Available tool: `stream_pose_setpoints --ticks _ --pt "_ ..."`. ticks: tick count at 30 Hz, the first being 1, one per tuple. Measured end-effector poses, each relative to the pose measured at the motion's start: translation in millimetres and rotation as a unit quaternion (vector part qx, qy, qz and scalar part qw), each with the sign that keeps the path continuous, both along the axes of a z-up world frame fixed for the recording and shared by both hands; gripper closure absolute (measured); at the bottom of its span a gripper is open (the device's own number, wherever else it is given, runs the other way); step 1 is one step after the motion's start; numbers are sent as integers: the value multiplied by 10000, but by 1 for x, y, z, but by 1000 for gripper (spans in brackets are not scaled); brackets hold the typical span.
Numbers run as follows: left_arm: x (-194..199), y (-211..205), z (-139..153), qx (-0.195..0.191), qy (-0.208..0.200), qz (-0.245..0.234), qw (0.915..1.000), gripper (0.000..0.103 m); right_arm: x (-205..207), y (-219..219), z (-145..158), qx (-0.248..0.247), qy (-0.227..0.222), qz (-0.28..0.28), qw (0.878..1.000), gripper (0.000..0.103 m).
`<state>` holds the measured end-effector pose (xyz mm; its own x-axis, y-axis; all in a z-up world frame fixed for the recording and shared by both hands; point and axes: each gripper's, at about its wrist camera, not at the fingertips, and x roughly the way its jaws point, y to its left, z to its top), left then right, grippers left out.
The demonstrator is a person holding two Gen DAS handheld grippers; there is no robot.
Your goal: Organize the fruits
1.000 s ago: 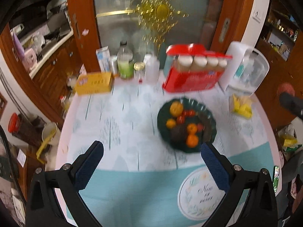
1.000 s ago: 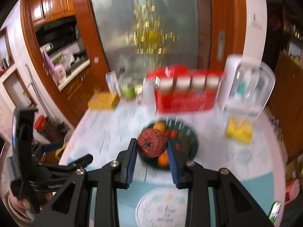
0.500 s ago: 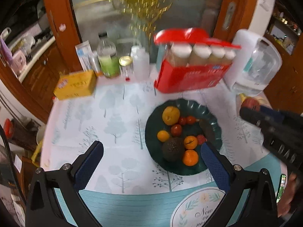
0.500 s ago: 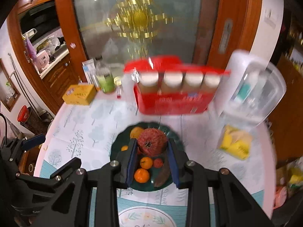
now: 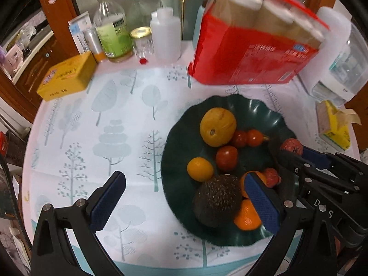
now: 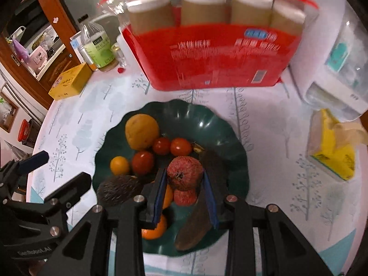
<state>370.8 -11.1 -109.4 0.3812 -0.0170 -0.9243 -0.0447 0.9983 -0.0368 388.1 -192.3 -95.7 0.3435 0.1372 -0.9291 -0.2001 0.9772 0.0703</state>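
a round table under a pale tree-printed cloth carries everything. at twelve o'clock in the right wrist view stands a red box of paper cups, with a white plastic dispenser at two o'clock. below the box sits a dark green scalloped plate holding the fruit. the left gripper hangs over the plate's seven o'clock edge with its blue-padded tongs spread wide and nothing between them. the right gripper is over the plate's centre, its tongs pinching a rough red round fruit; whether that fruit touches the plate cannot be told. at ten o'clock lies a yellow cardboard box, and a yellow tissue pack lies at three o'clock. on the plate, a dark bumpy avocado sits at six o'clock, a large yellow round fruit at eleven, an orange tangerine beside the avocado, a small yellow-orange citrus at nine, and red tomatoes in the middle.
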Motion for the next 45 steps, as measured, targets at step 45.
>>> stream_pose_setpoints --ticks 45 --pt "-151 -4 70 -408 -361 -186 9983 1 -140 -6 64 329 -671 -197 9970 55"
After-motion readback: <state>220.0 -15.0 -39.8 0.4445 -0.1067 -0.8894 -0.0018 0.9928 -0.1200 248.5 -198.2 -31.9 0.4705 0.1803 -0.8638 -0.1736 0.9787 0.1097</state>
